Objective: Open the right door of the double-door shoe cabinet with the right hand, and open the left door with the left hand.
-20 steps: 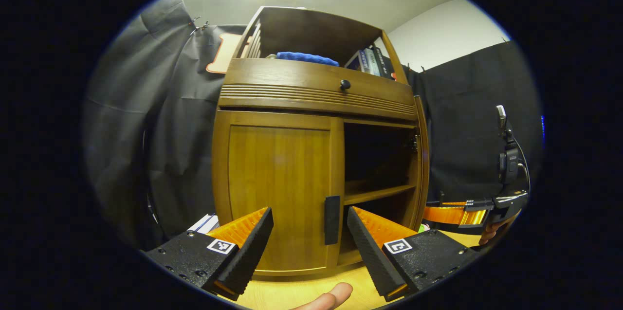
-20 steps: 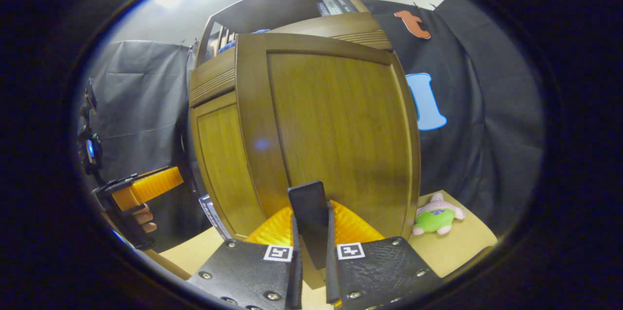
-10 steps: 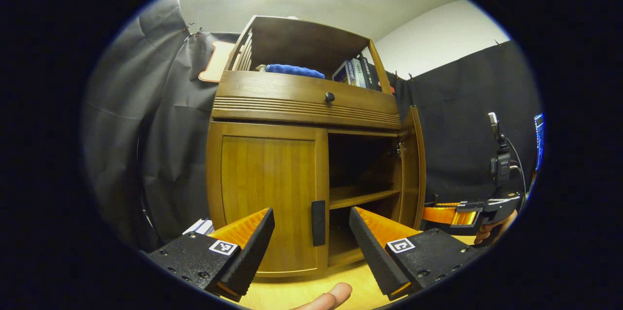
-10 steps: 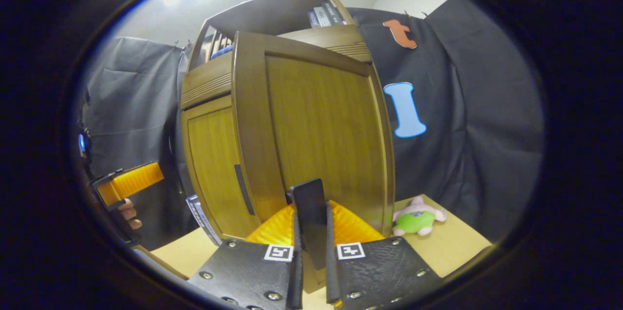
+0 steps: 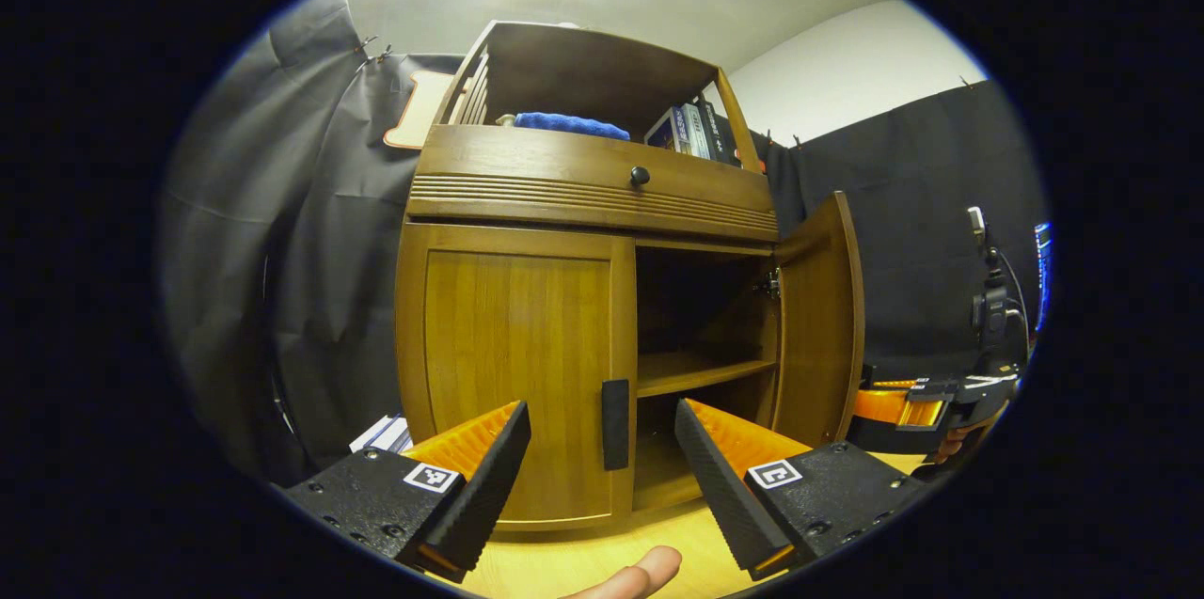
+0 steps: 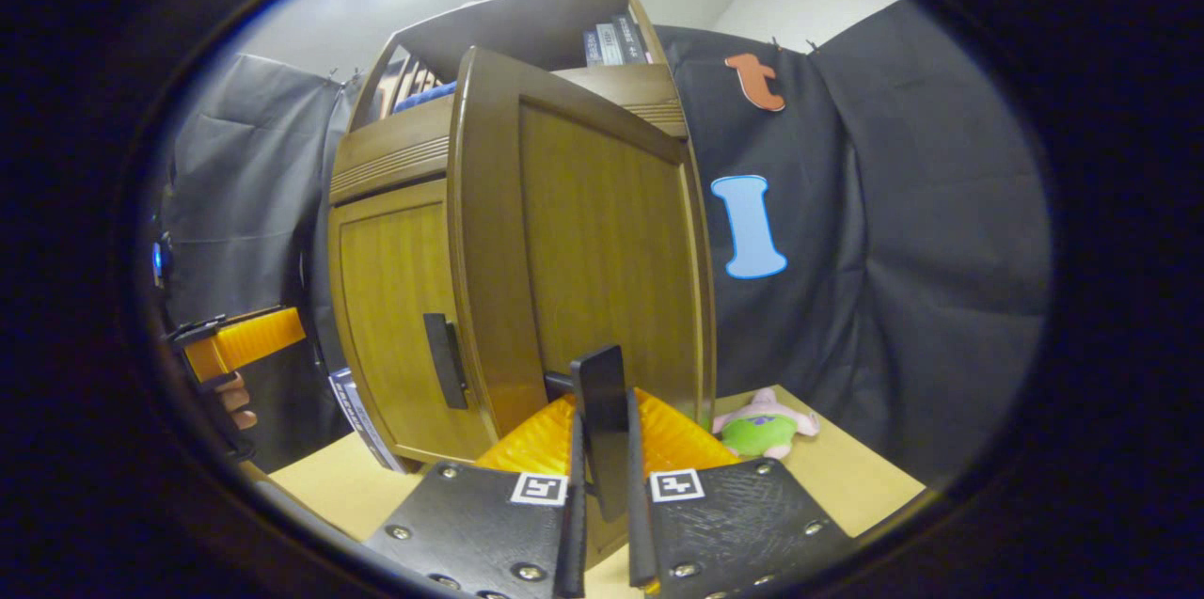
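Note:
In the left gripper view the wooden shoe cabinet [image 5: 593, 195] stands close ahead. Its left door [image 5: 517, 364] is closed, and the door's black handle [image 5: 615, 424] sits just beyond my open left gripper [image 5: 600, 407], in line with the gap and untouched. The right door [image 5: 820, 326] stands swung outward, baring the inner shelf [image 5: 701, 371]. In the right gripper view my right gripper [image 6: 604, 411] is shut on the right door's black handle [image 6: 602, 392], with the door panel [image 6: 607, 242] right in front. The left door's handle [image 6: 444, 360] and the left gripper [image 6: 240, 345] show at the left.
A plush toy [image 6: 767, 425] lies on the wooden table [image 6: 847, 477] right of the cabinet. Books [image 5: 381, 434] lean at the cabinet's left foot. The top shelf holds a blue cloth [image 5: 569, 122] and books [image 5: 691, 124]. A drawer knob [image 5: 640, 175] sits above the doors.
The right door has swung farther open, pulled by the right gripper holding its handle. The left gripper drew back slightly earlier and has stayed nearly still, open in front of the left handle.

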